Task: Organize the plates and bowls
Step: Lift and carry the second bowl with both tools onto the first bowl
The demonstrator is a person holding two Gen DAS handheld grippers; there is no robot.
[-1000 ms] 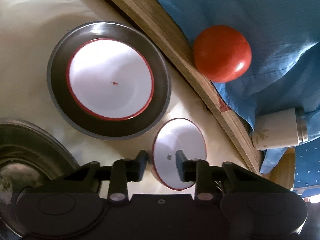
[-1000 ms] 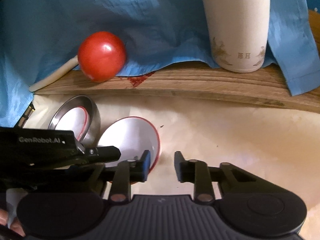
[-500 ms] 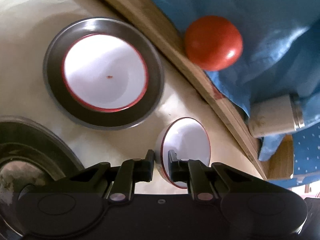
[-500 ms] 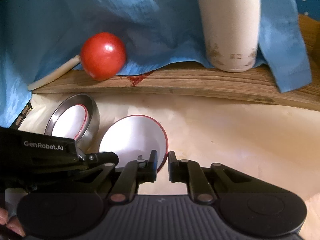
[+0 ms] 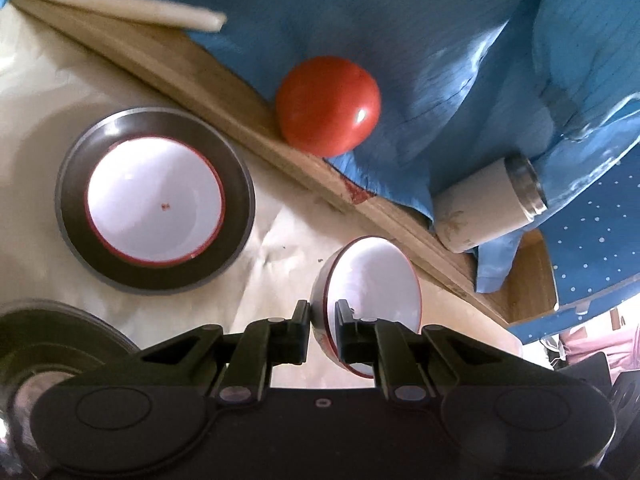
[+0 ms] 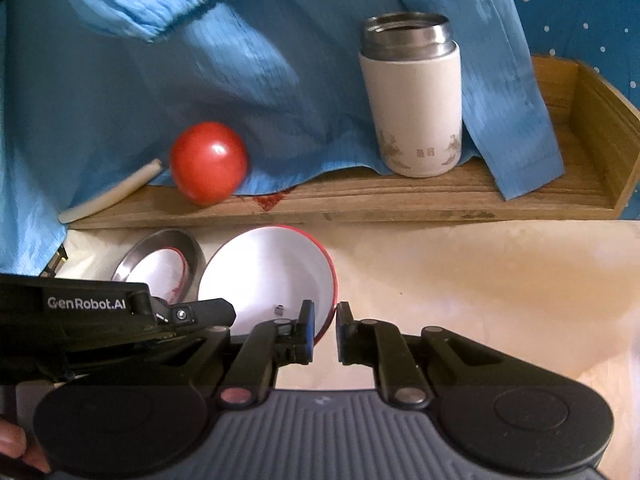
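Soft daylight, fisheye warp, prob. slight blur.

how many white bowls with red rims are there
2. One bowl sits inside the steel plate; the other bowl is pinched at its rim by the left gripper and right gripper. Others may be hidden.

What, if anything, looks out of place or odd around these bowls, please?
A red stain marks the wooden tray's front edge, beside a red ball that rests among blue cloth. The small bowl hangs tilted, pinched by both claws.
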